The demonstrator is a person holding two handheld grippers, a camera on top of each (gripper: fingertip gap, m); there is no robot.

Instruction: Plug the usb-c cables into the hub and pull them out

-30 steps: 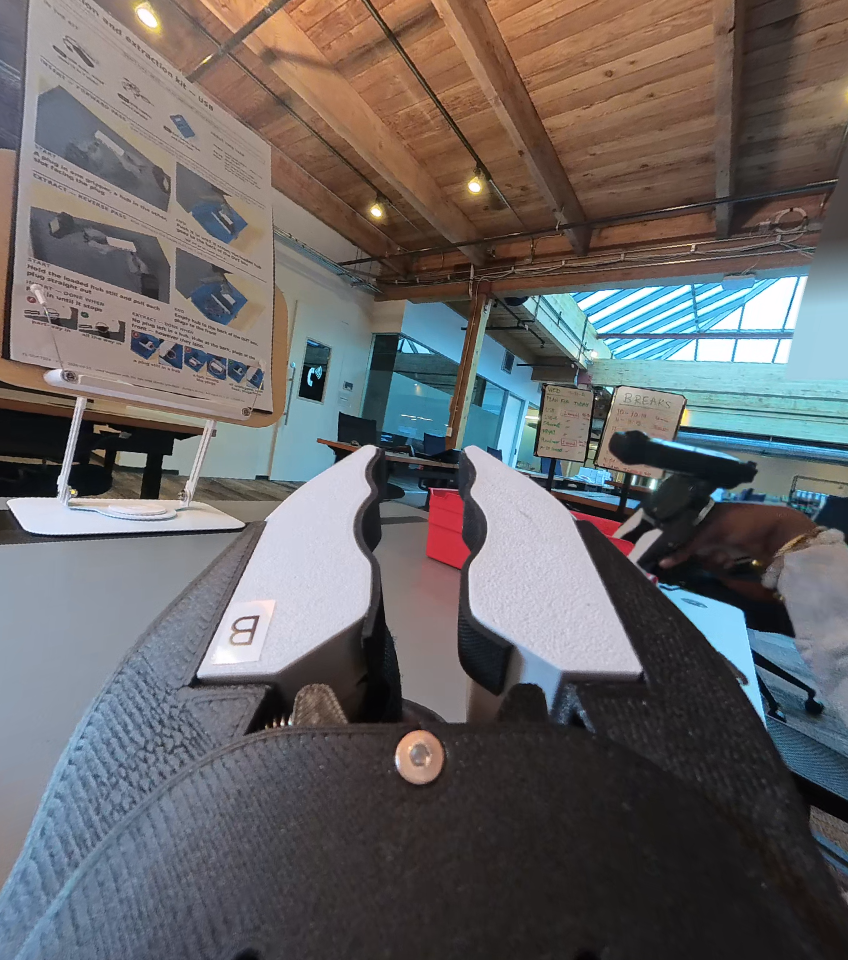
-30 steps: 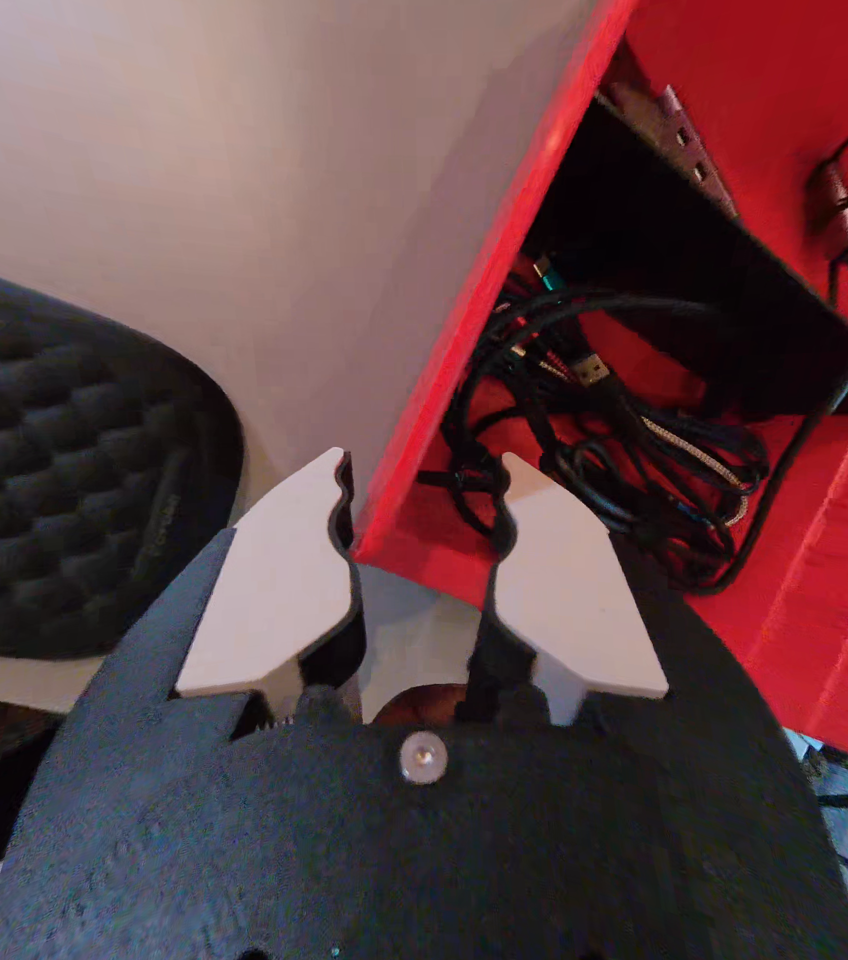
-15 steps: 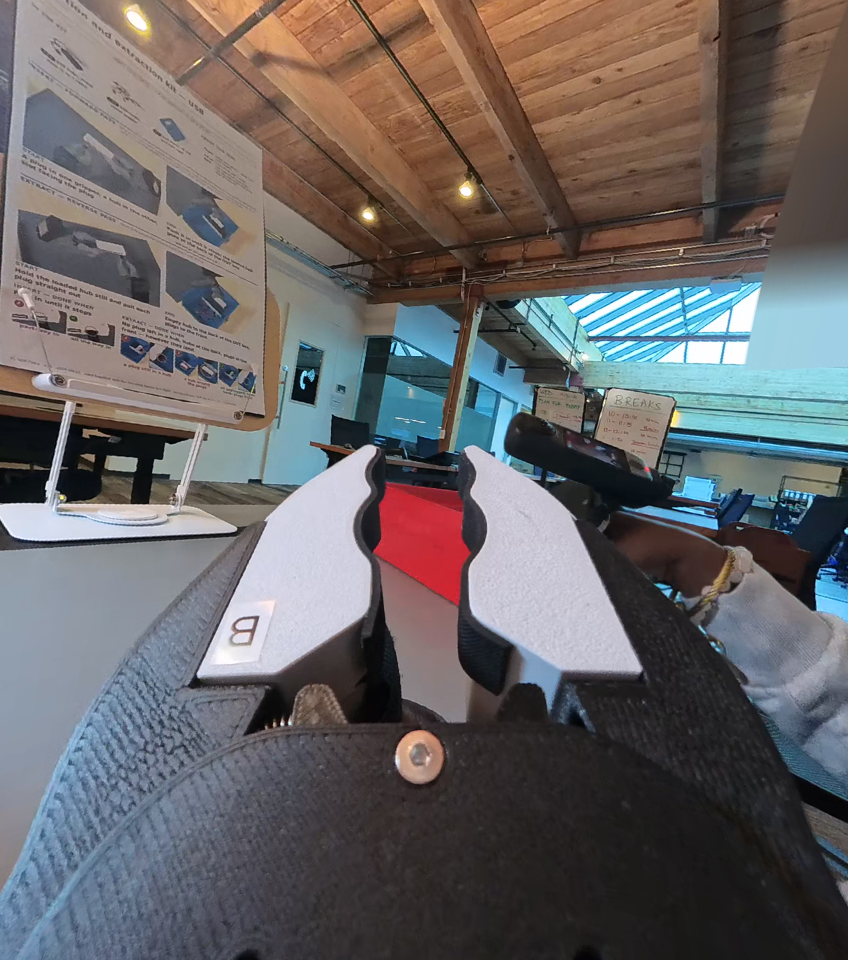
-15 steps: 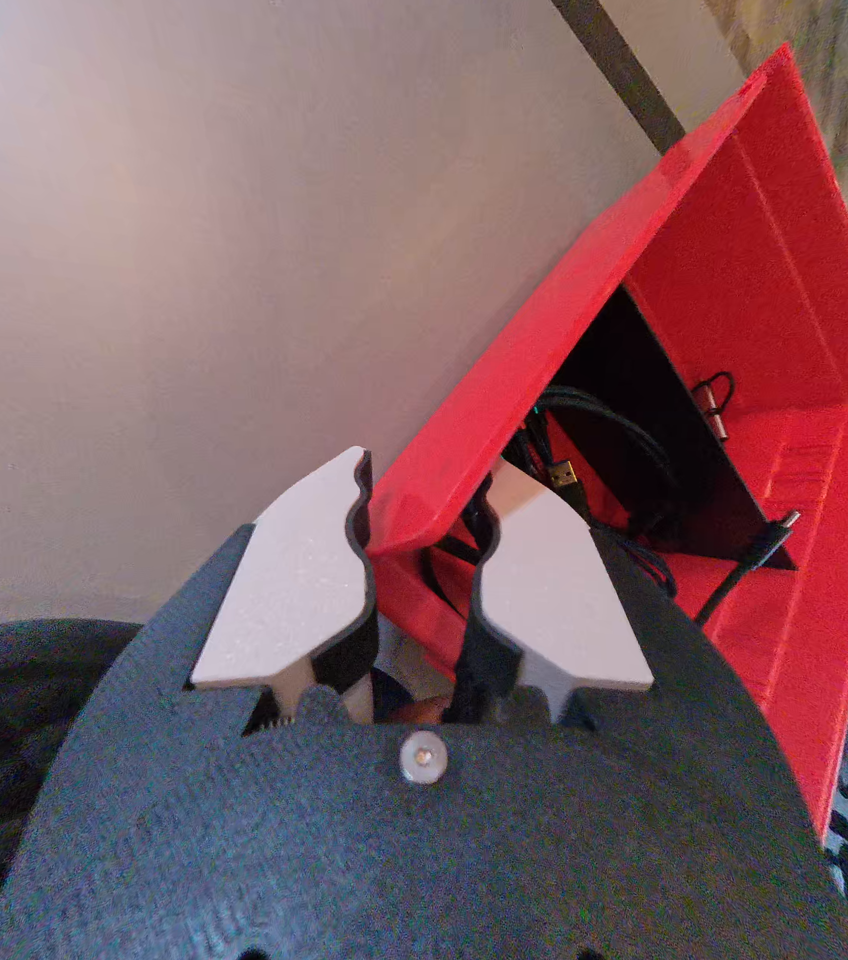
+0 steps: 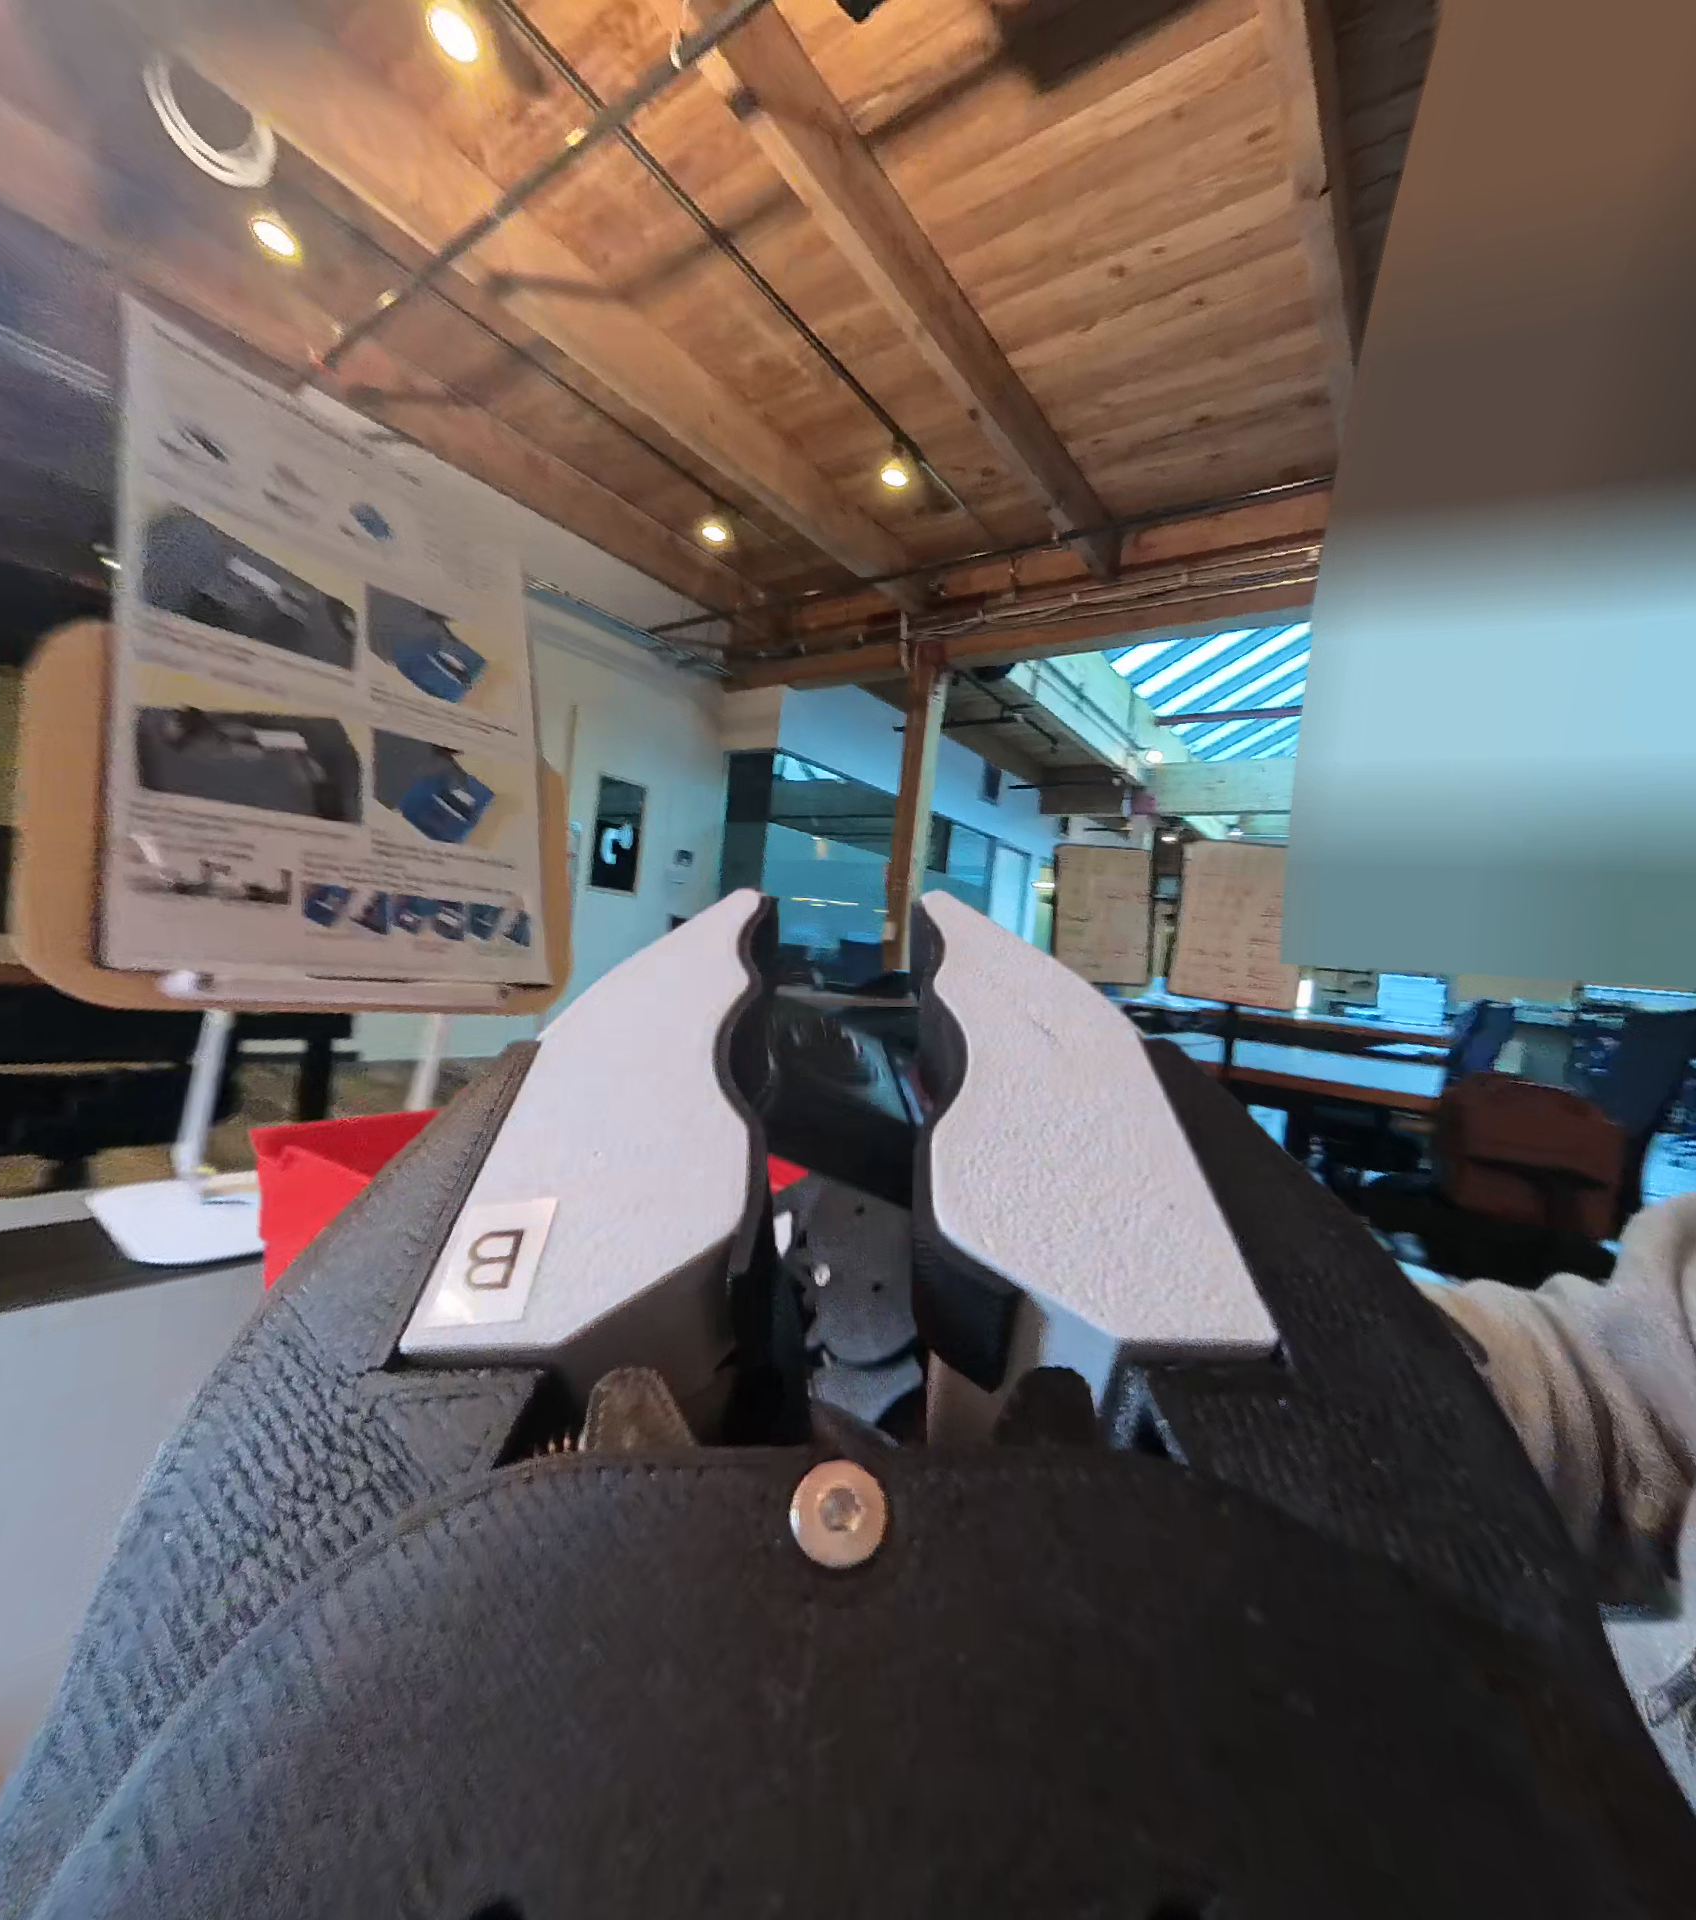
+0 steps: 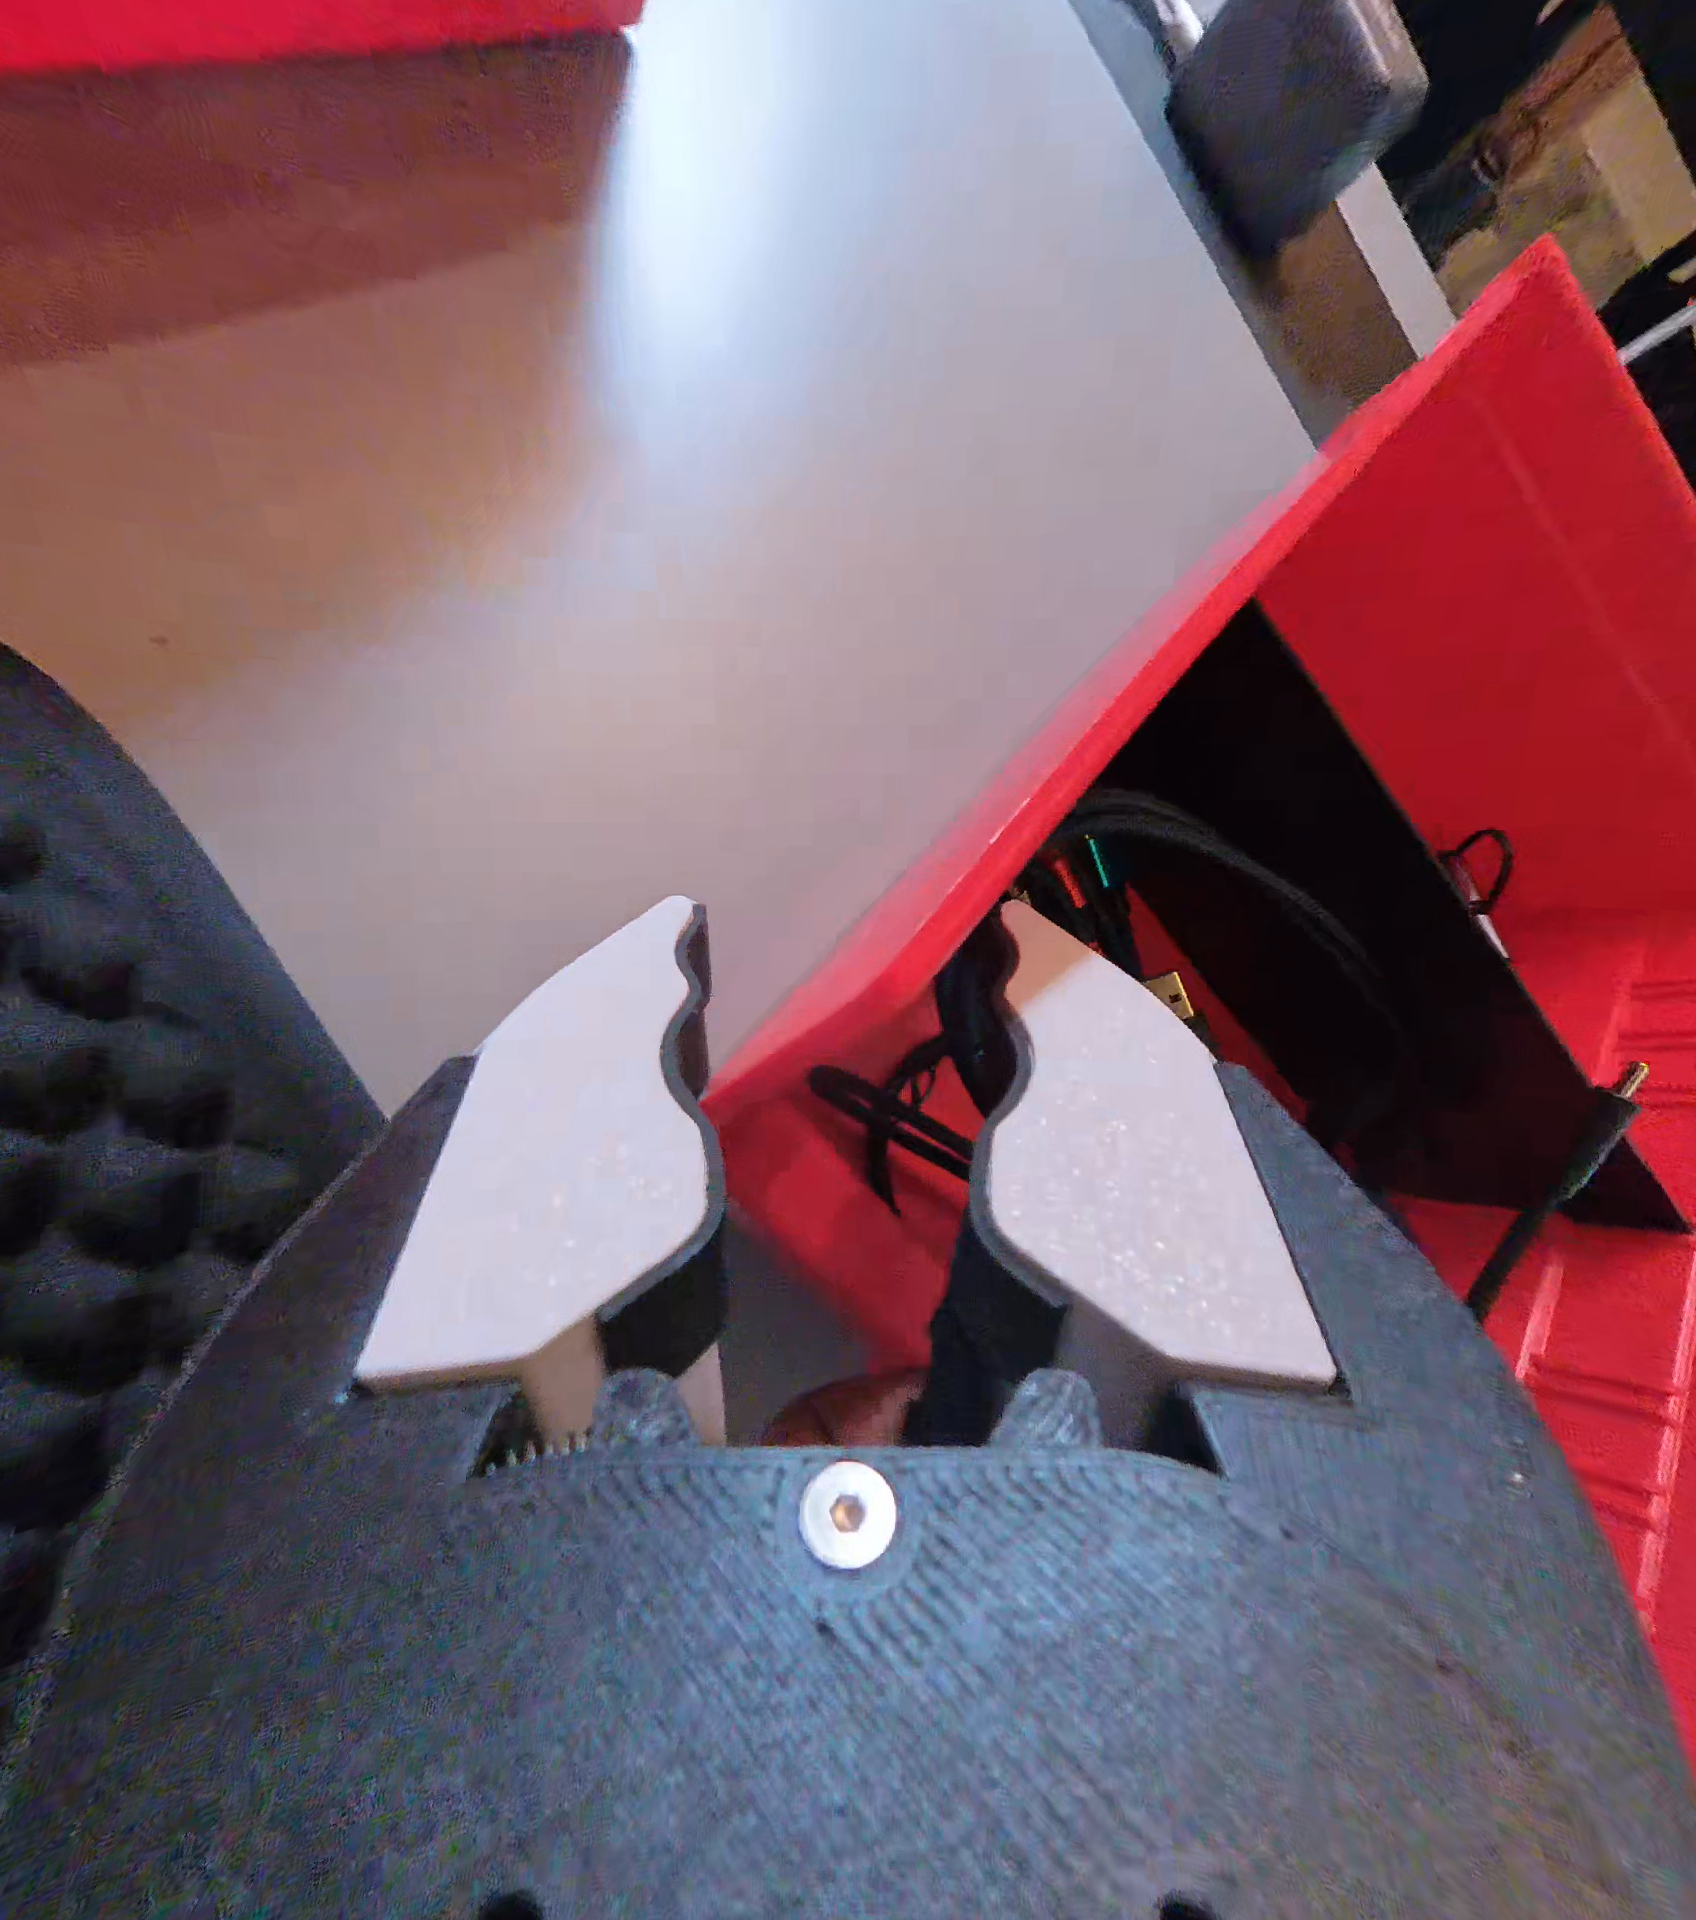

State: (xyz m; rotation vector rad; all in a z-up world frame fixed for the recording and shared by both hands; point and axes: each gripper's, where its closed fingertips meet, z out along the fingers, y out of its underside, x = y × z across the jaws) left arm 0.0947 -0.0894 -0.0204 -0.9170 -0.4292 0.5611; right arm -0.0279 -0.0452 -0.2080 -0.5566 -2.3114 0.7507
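Note:
A red bin (image 6: 1187, 665) holds a tangle of black cables (image 6: 1187, 883) beside a black divider (image 6: 1446, 987). One cable's plug tip (image 6: 1633, 1081) sticks up past the divider. My right gripper (image 6: 844, 987) is open astride the bin's near corner: the left finger outside, the right finger (image 6: 1124, 1164) inside among the cables. I see nothing clamped. My left gripper (image 5: 844, 935) is open and empty, tilted up over the table, with the right gripper's black body (image 5: 844, 1101) just beyond its fingers. The bin shows to its left (image 5: 324, 1174). No hub is visible.
An instruction sheet on a white stand (image 5: 324, 707) is at the back left. A person's grey sleeve (image 5: 1602, 1403) is at the right. In the right wrist view there is grey tabletop (image 6: 615, 520), a second red object (image 6: 252, 21) at the top and a dark grey block (image 6: 1291, 104).
My left gripper swung left, toward my right gripper, which now sits straight ahead of it. My right gripper's jaws narrowed over the bin wall, then widened again.

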